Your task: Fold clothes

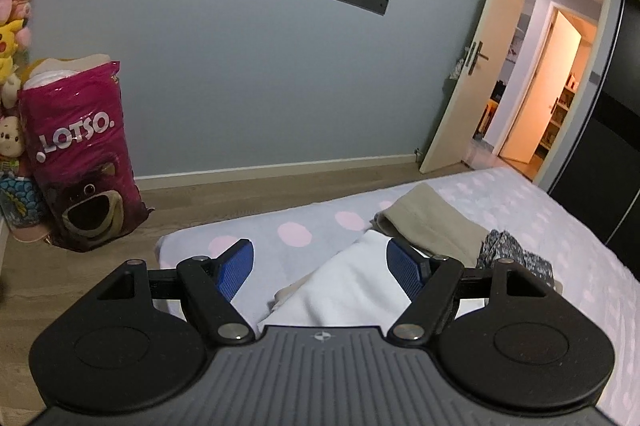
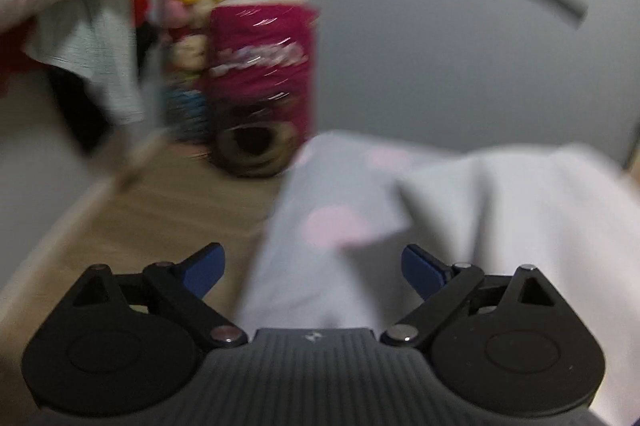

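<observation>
Clothes lie on the bed (image 1: 560, 210), a mattress in a pale sheet with pink dots that serves here as the folding place. The white garment (image 1: 352, 286) is taken as landmark. It sits near the bed's foot corner, bunched with soft ridges rather than laid flat, so it does not read as a finished fold. Just beyond it rests a beige garment (image 1: 428, 222), and beside that a dark patterned cloth (image 1: 516, 254), probably gathered close so each is within reach.

The left gripper (image 1: 324, 266) hovers right over the white garment, jaws spread and holding nothing. The right gripper (image 2: 312, 266), its view smeared by motion, also shows jaws spread, with the white garment (image 2: 520, 210) ahead and to one side. Past the garment, on the floor, stands a magenta bag (image 1: 84, 154) against the wall.
</observation>
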`<state>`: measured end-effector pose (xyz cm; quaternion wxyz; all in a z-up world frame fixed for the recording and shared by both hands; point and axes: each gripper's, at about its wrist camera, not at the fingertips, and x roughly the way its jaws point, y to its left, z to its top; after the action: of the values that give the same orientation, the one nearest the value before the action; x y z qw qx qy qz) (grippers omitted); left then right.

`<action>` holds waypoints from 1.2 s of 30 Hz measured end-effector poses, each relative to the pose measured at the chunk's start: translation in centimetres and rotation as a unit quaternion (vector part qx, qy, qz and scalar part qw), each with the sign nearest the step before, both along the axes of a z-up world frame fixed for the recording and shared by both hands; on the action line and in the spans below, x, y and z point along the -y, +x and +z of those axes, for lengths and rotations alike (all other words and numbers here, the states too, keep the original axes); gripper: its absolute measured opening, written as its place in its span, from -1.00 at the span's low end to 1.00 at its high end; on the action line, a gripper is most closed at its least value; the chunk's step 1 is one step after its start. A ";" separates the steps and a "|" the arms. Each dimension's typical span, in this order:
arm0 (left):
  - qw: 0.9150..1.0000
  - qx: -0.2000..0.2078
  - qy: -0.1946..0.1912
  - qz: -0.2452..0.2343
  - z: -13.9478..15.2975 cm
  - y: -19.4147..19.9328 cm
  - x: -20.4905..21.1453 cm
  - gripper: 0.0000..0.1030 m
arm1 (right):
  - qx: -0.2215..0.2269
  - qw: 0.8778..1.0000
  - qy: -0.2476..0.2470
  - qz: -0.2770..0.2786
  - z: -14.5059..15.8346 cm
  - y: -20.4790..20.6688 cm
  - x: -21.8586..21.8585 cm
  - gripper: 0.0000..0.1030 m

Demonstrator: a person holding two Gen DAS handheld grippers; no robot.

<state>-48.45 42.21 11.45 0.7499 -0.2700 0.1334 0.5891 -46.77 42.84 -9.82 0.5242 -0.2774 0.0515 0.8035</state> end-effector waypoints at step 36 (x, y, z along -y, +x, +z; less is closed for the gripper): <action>0.999 0.014 -0.028 -0.018 -1.1 -0.5 -0.9 0.41 | 0.419 0.878 0.232 -0.004 -6.9 -9.8 -1.8 -0.12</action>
<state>-48.94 43.11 10.40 0.7540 -0.2969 0.1444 0.5679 -56.55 44.62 -16.74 0.5491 -0.4583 -0.3599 0.5991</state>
